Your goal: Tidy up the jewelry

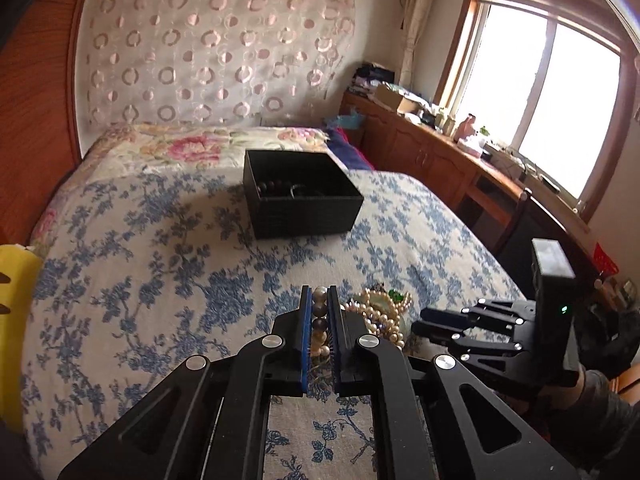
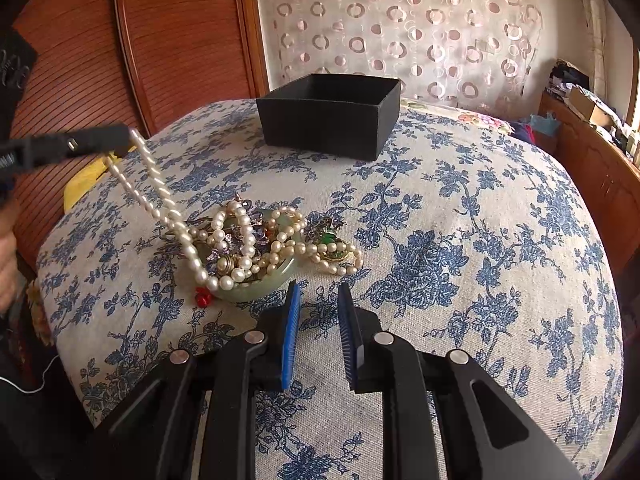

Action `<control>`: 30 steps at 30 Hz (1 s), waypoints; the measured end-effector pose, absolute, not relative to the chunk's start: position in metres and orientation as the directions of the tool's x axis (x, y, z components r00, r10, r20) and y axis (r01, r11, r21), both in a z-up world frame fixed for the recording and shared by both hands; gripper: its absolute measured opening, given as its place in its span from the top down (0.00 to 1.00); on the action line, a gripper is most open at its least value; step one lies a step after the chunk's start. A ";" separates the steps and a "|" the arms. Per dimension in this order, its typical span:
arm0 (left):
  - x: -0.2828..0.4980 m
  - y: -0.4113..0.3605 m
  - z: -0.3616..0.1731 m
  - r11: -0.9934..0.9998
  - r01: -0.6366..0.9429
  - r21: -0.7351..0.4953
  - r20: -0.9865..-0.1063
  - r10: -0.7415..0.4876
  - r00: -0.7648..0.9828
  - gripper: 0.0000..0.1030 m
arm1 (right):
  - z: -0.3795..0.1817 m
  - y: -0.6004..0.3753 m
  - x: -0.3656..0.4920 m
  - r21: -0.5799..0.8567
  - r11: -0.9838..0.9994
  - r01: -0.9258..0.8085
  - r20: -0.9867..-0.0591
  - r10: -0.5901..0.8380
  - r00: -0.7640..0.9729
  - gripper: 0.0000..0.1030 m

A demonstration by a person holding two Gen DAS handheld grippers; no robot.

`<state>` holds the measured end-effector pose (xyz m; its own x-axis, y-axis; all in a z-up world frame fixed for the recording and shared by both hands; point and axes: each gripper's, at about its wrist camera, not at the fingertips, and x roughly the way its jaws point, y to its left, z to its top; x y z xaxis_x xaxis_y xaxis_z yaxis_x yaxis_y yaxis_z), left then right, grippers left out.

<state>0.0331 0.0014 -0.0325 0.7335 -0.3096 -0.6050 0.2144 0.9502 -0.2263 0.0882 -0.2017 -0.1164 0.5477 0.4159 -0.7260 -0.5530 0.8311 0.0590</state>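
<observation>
Evidently limp and slippery, the pearl necklace [image 2: 160,196] hangs pinched in left gripper [image 1: 320,312] fingers; right gripper [image 2: 319,300] fingers spread, empty.

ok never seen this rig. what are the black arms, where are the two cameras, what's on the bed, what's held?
No robot here: a person carries a two-finger tool in each hand, and each tool has a fisheye camera looking along its fingers. In the left camera's view the left tool is shut on a pearl necklace, and the right camera shows that strand stretched up from the jewelry pile. The right tool is open and holds nothing, just short of the pile. The pile lies on a blue-flowered bedspread, tangled over a pale green bangle. Behind it stands an open black box with some dark beads inside.
</observation>
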 end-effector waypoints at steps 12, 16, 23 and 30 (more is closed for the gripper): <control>0.010 0.023 0.012 0.955 0.200 -0.221 -0.500 -0.287 0.817 0.94 | -0.110 -0.202 0.097 0.026 0.845 -0.534 -0.735 0.378 0.563 0.79; 0.008 0.027 0.019 0.959 0.193 -0.206 -0.488 -0.271 0.829 0.94 | -0.106 -0.198 0.104 0.000 0.841 -0.541 -0.739 0.365 0.566 0.79; 0.014 0.028 0.004 0.961 0.182 -0.206 -0.523 -0.266 0.810 0.94 | -0.106 -0.204 0.121 0.001 0.854 -0.520 -0.750 0.344 0.564 0.79; 0.016 0.023 -0.008 0.959 0.192 -0.211 -0.545 -0.278 0.791 0.94 | -0.112 -0.197 0.131 0.017 0.841 -0.541 -0.775 0.353 0.524 0.79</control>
